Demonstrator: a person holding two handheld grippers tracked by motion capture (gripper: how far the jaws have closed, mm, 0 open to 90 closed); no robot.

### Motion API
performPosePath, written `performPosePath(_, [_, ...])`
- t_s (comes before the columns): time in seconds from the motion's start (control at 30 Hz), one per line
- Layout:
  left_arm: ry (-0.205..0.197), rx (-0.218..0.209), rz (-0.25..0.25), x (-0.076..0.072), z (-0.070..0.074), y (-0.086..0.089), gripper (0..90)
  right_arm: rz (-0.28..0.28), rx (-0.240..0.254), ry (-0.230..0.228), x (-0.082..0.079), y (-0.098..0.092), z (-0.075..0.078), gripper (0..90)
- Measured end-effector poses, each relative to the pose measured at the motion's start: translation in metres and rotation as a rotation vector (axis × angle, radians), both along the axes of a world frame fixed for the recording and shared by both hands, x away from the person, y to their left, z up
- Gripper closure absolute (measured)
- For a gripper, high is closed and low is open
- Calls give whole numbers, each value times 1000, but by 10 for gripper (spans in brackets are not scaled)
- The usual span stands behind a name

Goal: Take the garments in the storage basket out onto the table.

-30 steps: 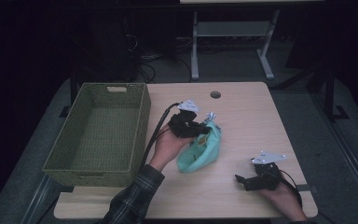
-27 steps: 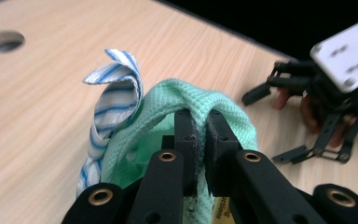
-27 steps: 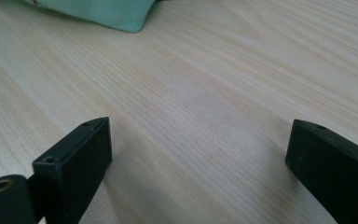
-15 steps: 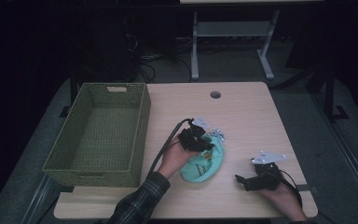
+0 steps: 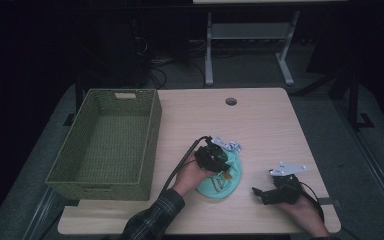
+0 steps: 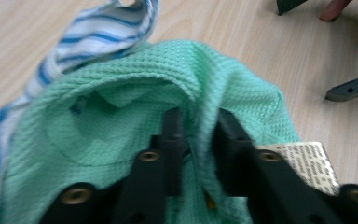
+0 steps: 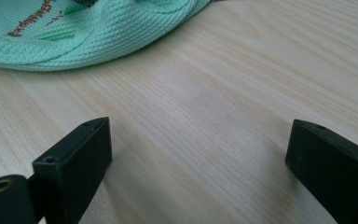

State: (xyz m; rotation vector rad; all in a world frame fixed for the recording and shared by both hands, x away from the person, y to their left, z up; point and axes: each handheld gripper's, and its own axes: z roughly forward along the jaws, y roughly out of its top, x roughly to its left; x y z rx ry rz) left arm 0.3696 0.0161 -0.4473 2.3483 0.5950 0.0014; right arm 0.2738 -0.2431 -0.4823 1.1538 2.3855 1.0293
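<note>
**Left gripper on green garment beside the basket**

The left gripper (image 5: 219,161) is held low over the table (image 5: 260,125), right of the woven basket (image 5: 105,145), forearm angled in from the near edge. Its jaws have just been opening; a fold of the green garment (image 6: 121,121) still sits between them, pads loosened. The right gripper (image 5: 262,194) rests farther right of the basket, jaws spread wide over bare wood. The garment is mint waffle-knit, bunched, with a white-and-blue striped cloth (image 6: 98,37) and a printed label (image 6: 307,163).
</note>
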Motion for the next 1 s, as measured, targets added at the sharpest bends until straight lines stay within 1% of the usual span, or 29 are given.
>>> performPosePath(0.07, [2, -13, -10, 0, 6, 5, 604, 1, 0, 1, 0, 0, 0, 65])
performPosePath(0.13, [-8, -37, 5, -2, 11, 9, 544, 2, 0, 1, 0, 0, 0, 65])
performPosePath(0.2, [-45, -30, 11, -5, 18, 15, 468, 3, -2, 3, 0, 0, 0, 65])
performPosePath(0.23, [-61, -37, 27, -7, 20, 18, 448, 3, -2, 2, 0, 0, 0, 65])
performPosePath(0.27, [-73, -27, 24, -9, 23, 21, 445, 3, -2, 1, 0, 0, 0, 65])
performPosePath(0.33, [-81, -28, 26, -13, 27, 27, 446, 2, -1, 1, 0, 0, 0, 65])
performPosePath(0.37, [-91, -28, 25, -15, 29, 30, 455, 2, -1, 2, 0, 0, 0, 65])
performPosePath(0.47, [-90, -35, 28, -23, 31, 40, 529, 2, -1, 1, 0, 0, 0, 65])
performPosePath(0.57, [-113, -32, 49, -31, 31, 49, 584, 1, 0, 2, 0, 0, 0, 65])
performPosePath(0.63, [-113, -35, 60, -37, 31, 55, 618, 1, -1, 2, 0, 0, 0, 65])
performPosePath(0.67, [-121, -32, 59, -39, 31, 58, 641, 2, -1, 2, 0, 0, 0, 65])
performPosePath(0.7, [-116, -35, 64, -42, 31, 60, 663, 2, -1, 2, 0, 0, 0, 65])
performPosePath(0.8, [-121, -19, 72, -50, 27, 67, 727, 3, -1, 2, 0, 0, 0, 65])
performPosePath(0.83, [-116, -23, 77, -52, 25, 69, 744, 2, -1, 2, 0, 0, 0, 65])
performPosePath(0.9, [-91, -15, 84, -54, 21, 73, 782, 2, -1, 2, 0, 0, 0, 65])
performPosePath(1.0, [-63, 10, 88, -56, 13, 77, 809, 2, -1, 1, 0, 0, 0, 65])
